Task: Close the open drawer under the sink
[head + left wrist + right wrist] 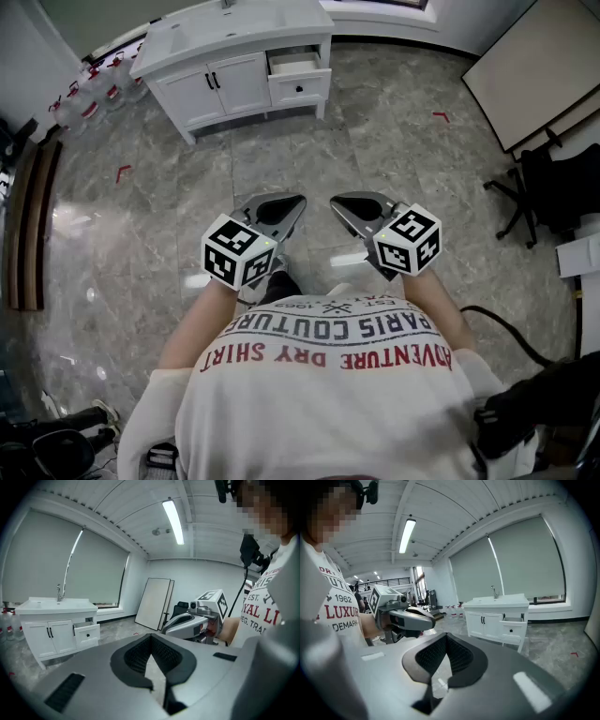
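My left gripper [296, 201]: jaws pressed together, holding nothing.
My right gripper [337, 202]: jaws together too, empty, near the left.
Drawer [298, 84]: pulled out of the white sink cabinet [225, 82], well apart from me.

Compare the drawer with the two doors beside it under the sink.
The drawer is pulled out; the doors are shut flush. The drawer is short and wide; the doors are tall. The drawer has one round dark knob; the doors have dark bar handles. Both are white.
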`<state>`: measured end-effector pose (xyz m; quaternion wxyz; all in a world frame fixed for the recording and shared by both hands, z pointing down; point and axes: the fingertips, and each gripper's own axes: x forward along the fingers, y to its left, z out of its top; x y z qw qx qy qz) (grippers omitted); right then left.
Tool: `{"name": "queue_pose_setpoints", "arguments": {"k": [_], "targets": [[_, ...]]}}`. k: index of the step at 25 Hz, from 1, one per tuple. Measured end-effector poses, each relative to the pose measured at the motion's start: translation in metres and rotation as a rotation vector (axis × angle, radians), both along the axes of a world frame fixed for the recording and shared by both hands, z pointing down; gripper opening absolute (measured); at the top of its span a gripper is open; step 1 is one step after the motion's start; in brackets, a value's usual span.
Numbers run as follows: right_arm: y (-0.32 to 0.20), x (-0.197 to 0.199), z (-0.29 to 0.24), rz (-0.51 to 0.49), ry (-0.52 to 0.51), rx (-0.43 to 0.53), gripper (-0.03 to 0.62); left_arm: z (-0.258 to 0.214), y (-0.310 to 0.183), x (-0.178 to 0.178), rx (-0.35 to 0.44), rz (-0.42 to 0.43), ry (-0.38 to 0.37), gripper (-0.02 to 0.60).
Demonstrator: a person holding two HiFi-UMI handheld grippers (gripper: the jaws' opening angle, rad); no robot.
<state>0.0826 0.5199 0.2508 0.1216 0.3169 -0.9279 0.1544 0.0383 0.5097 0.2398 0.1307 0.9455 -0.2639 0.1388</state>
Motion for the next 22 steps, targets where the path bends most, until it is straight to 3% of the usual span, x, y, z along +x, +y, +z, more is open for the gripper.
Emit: {"name": "queue_pose_setpoints", "arguments": {"k": [22], "targets": [[-0.002,0.019,-0.006,0.028,-0.088,0.004,0.002,-0.005,-0.004,0.021,0.011,0.009,0.01,0.002]]}}
